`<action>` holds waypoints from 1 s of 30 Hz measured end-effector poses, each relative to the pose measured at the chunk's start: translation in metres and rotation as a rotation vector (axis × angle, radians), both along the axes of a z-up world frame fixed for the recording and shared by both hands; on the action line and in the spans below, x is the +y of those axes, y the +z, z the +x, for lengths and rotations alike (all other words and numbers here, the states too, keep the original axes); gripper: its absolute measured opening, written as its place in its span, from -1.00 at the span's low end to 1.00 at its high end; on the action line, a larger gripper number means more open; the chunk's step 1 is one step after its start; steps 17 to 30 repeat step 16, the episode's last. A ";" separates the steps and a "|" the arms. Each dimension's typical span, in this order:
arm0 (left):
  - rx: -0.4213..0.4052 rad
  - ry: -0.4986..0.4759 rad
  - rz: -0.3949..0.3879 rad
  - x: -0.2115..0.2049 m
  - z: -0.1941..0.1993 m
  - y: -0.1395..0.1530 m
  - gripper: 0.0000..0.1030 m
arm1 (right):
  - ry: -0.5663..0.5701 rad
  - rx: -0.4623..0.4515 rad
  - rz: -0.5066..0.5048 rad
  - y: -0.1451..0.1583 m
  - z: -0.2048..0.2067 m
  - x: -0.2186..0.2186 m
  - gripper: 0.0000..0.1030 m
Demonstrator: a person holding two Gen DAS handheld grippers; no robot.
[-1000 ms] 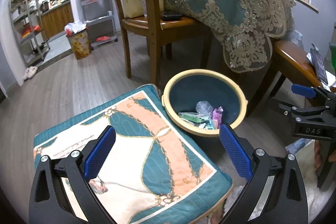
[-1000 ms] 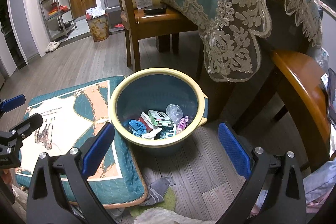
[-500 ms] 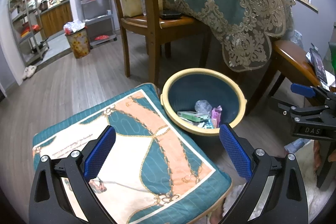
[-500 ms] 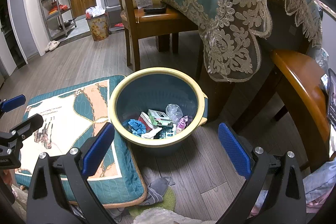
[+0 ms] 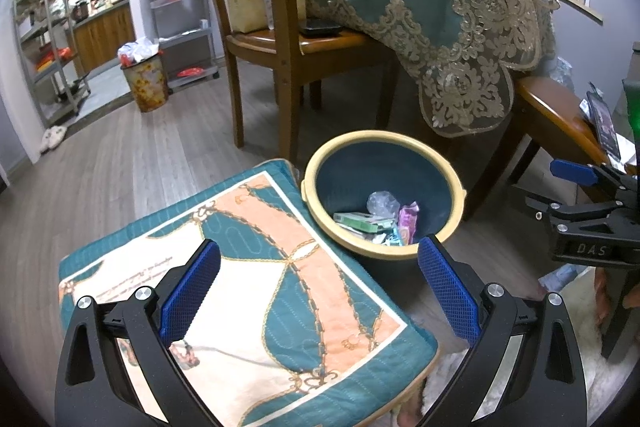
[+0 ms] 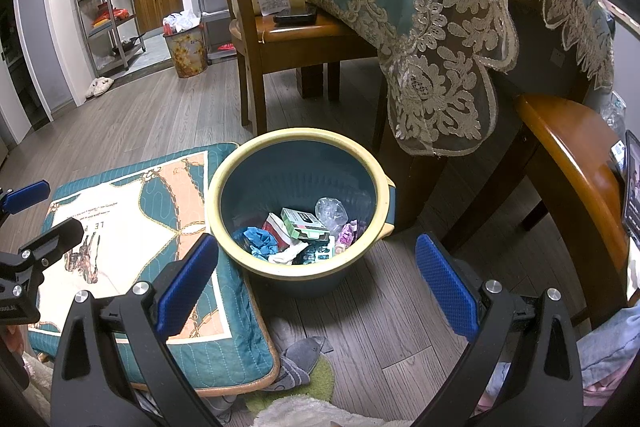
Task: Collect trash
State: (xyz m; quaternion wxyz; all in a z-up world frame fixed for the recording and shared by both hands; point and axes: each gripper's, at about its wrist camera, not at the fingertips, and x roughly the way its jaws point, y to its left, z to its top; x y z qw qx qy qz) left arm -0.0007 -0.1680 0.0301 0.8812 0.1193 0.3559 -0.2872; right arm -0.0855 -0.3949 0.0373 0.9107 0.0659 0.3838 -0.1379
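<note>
Bin (image 6: 224, 183): round, yellow-rimmed | wrappers (image 6: 304, 231) crumpled | claws (image 5: 316, 287) (image 6: 312, 279) gaping

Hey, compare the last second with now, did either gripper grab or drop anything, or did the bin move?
Nothing visibly changed. Both the left gripper and right gripper stay open and empty, hovering above the floor. The trash bin sits in the same spot against the cushion, with the same wrappers inside.
</note>
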 end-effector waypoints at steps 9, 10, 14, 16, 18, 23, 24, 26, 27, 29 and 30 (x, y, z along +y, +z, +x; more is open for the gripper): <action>0.004 -0.001 0.007 0.002 0.003 0.001 0.90 | -0.001 0.004 0.000 0.000 0.000 0.000 0.89; 0.005 0.011 0.009 0.003 0.003 0.002 0.90 | -0.002 0.005 0.000 -0.001 -0.001 0.000 0.89; 0.031 0.063 0.010 0.011 0.007 0.006 0.90 | -0.007 0.027 -0.007 -0.006 0.000 0.001 0.89; 0.046 0.090 -0.015 0.021 0.008 0.013 0.90 | 0.001 0.058 -0.029 -0.010 0.005 0.007 0.89; 0.046 0.090 -0.015 0.021 0.008 0.013 0.90 | 0.001 0.058 -0.029 -0.010 0.005 0.007 0.89; 0.046 0.090 -0.015 0.021 0.008 0.013 0.90 | 0.001 0.058 -0.029 -0.010 0.005 0.007 0.89; 0.046 0.090 -0.015 0.021 0.008 0.013 0.90 | 0.001 0.058 -0.029 -0.010 0.005 0.007 0.89; 0.046 0.090 -0.015 0.021 0.008 0.013 0.90 | 0.001 0.058 -0.029 -0.010 0.005 0.007 0.89; 0.046 0.090 -0.015 0.021 0.008 0.013 0.90 | 0.001 0.058 -0.029 -0.010 0.005 0.007 0.89; 0.046 0.090 -0.015 0.021 0.008 0.013 0.90 | 0.001 0.058 -0.029 -0.010 0.005 0.007 0.89; 0.046 0.090 -0.015 0.021 0.008 0.013 0.90 | 0.001 0.058 -0.029 -0.010 0.005 0.007 0.89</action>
